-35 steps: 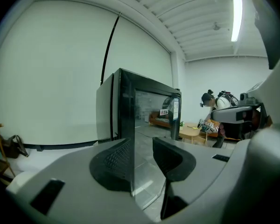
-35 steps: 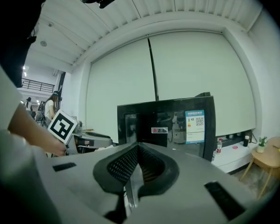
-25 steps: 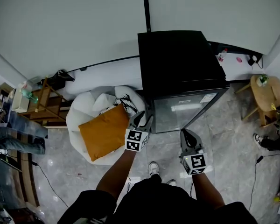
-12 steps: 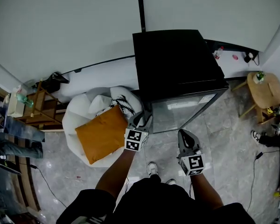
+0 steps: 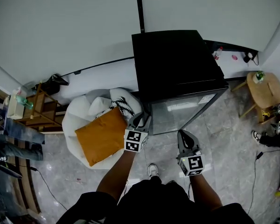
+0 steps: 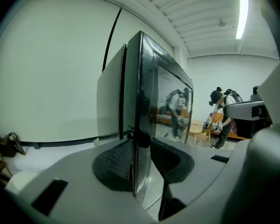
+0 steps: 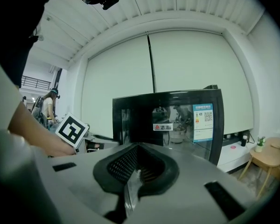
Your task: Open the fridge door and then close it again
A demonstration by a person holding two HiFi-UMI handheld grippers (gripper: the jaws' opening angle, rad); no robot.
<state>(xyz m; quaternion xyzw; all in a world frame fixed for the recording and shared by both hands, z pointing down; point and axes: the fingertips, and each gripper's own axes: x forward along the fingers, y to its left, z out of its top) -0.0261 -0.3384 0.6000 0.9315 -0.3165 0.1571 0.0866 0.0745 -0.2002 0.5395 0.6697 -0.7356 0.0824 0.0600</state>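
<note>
**Left gripper (image 5: 140, 119) takes the edge of the glass-fronted door (image 5: 186, 112) on the small black box-shaped fridge (image 5: 177, 62)**

In the left gripper view we see the door's upright edge standing between our two black ribbed pads (image 6: 113, 164), one pad on either side of it. The jaws have just been closing. As far as we can tell, both pads now lie against that edge at a middling width. In the head view this gripper sits at the door's left edge, with its marker cube turned toward us.

Our right gripper (image 5: 185, 135) hangs in front of the door, apart from the glass and touching nothing. Its own view shows the jaws brought together with nothing between them.

The fridge stands on the grey marbled floor (image 5: 224, 139) against the white wall (image 5: 74, 27). Its door lies flat against the cabinet, and we make out only a thin dark seam between the two. A blue rectangular label (image 7: 203, 122) and a small red-and-white sticker (image 7: 163, 127) are stuck on the glass.

Just left of the fridge, a white beanbag (image 5: 77, 113) carries an orange square cushion (image 5: 101, 135). In the head view the left gripper is just beside that cushion. Well off to the right stands a round wooden side table (image 5: 266, 94).
</note>
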